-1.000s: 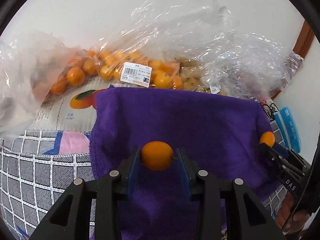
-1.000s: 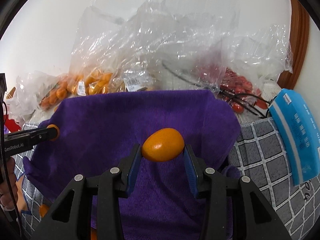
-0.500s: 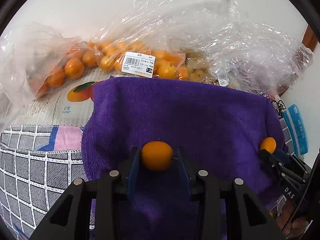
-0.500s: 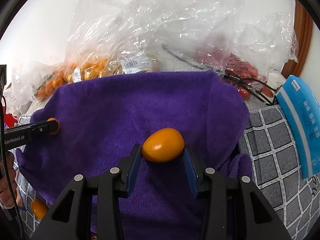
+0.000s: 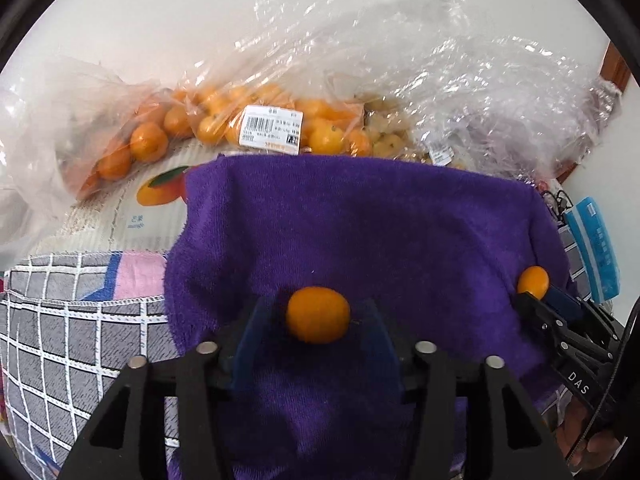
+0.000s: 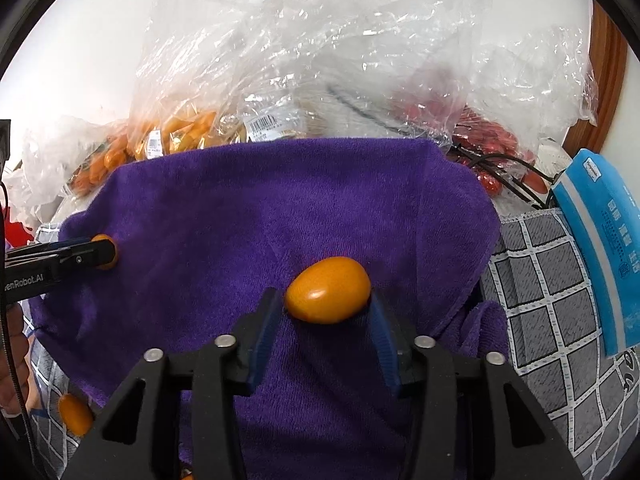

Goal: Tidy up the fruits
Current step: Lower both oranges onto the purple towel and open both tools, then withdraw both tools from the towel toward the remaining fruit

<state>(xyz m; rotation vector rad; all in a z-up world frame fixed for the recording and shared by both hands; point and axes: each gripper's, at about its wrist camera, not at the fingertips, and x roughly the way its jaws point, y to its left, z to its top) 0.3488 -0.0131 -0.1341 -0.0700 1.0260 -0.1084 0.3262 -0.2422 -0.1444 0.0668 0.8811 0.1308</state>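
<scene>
My left gripper and right gripper have just opened their jaws; a kumquat sits loose between each pair on the purple towel. Bagged fruit lies beyond, a white wall behind.

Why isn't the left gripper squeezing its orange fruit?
The left gripper is open: its jaws have just been opening, and gaps show beside the small orange fruit.

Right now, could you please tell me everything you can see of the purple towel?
The purple towel is plush, deep violet terry cloth, spread out with folds at its edges over a grey checked cloth. Clear bags of fruit sit along its far edge. Two small orange fruits rest on it.
</scene>
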